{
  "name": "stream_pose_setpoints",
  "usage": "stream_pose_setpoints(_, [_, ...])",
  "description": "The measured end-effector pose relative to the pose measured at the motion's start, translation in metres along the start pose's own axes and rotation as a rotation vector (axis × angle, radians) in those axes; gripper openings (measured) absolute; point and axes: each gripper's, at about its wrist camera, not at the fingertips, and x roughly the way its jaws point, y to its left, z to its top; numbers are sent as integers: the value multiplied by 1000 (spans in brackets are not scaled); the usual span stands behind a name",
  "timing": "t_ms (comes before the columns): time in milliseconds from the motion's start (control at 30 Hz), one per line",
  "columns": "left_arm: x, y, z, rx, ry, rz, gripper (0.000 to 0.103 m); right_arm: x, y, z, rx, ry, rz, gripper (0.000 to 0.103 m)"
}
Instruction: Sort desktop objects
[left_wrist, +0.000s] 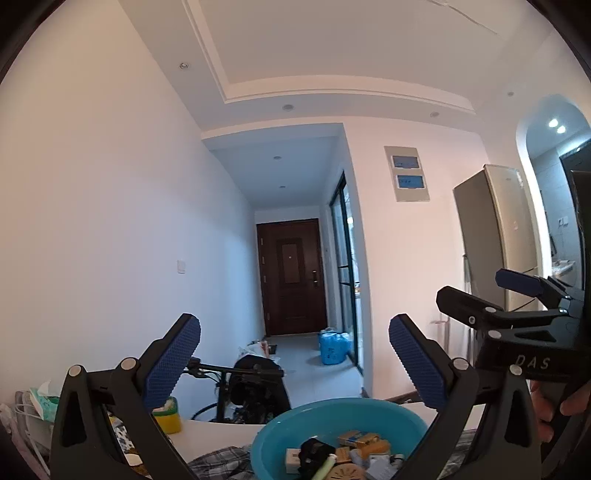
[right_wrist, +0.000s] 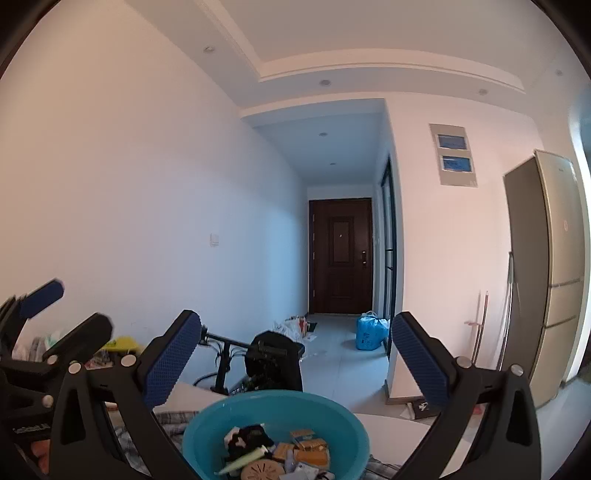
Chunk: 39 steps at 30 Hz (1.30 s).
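A teal plastic basin (left_wrist: 280, 428) (right_wrist: 229, 417) sits low in both wrist views on a white table (left_wrist: 214, 432). It holds several small items: yellow boxes (left_wrist: 362, 439), a black object (left_wrist: 314, 454), a pale green tube (right_wrist: 243, 459) and a round wooden disc (right_wrist: 262, 470). My left gripper (left_wrist: 295, 362) hangs above and behind the basin, pointing down the hallway. Its blue pads stand wide apart with nothing between them. My right gripper (right_wrist: 295, 358) is held the same way, open and empty. Each gripper shows in the other's view, the right gripper (left_wrist: 480, 291) and the left gripper (right_wrist: 62, 314).
A plaid cloth (left_wrist: 218, 461) lies under the basin. A yellow-green tissue tub (left_wrist: 168, 413) and a tissue pack (left_wrist: 44, 398) stand at the left. Beyond the table are a black bicycle (left_wrist: 255, 384), a blue bag (left_wrist: 332, 347) on the floor and a fridge (left_wrist: 491, 236).
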Motion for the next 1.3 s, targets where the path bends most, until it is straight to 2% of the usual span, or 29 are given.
stream_pose_setpoints(100, [-11,3,-1,-39,-15,0,103,-21,4,0,-17,-13,-3,103])
stream_pose_setpoints(233, [-27,7,-12,-16,-27,77,103,-43,8,-4,-57,-3,-17,103])
stream_pose_setpoints(300, [-34,7,-17,-5,-14,74,103,-53,7,-7,-69,7,-26,103])
stream_pose_setpoints(433, [-50,11,-23,-52,29,7,103,-78,8,-10,-75,-4,-48,103])
stream_pose_setpoints(500, [-61,8,-27,-34,10,56,103,-85,8,-13,-67,-5,-50,103])
stream_pose_setpoints(533, [-65,4,-28,-6,3,77,103,-88,7,-14,-60,-1,-48,103])
stream_pose_setpoints(600, [-69,2,-31,9,21,55,103,-91,7,-17,-46,16,-43,103])
stream_pose_setpoints(667, [-73,7,-32,-29,42,7,103,-93,4,-23,-34,33,-38,103])
stream_pose_setpoints(900, [-77,12,-47,-74,67,-7,103,-96,-5,-46,22,73,-30,103])
stream_pose_setpoints(933, [-77,13,-51,-76,66,-2,103,-96,-5,-50,26,77,-28,103])
stream_pose_setpoints(1033, [-83,13,-65,-75,21,85,103,-98,-4,-64,18,95,-37,103])
stream_pose_setpoints(1067, [-85,13,-70,-74,16,94,103,-98,-3,-69,7,103,-45,103])
stream_pose_setpoints(1200, [-86,17,-88,-109,51,41,103,-98,1,-91,-20,136,-76,103])
stream_pose_setpoints(1300, [-86,14,-104,-96,80,41,103,-98,-1,-108,1,164,-65,103])
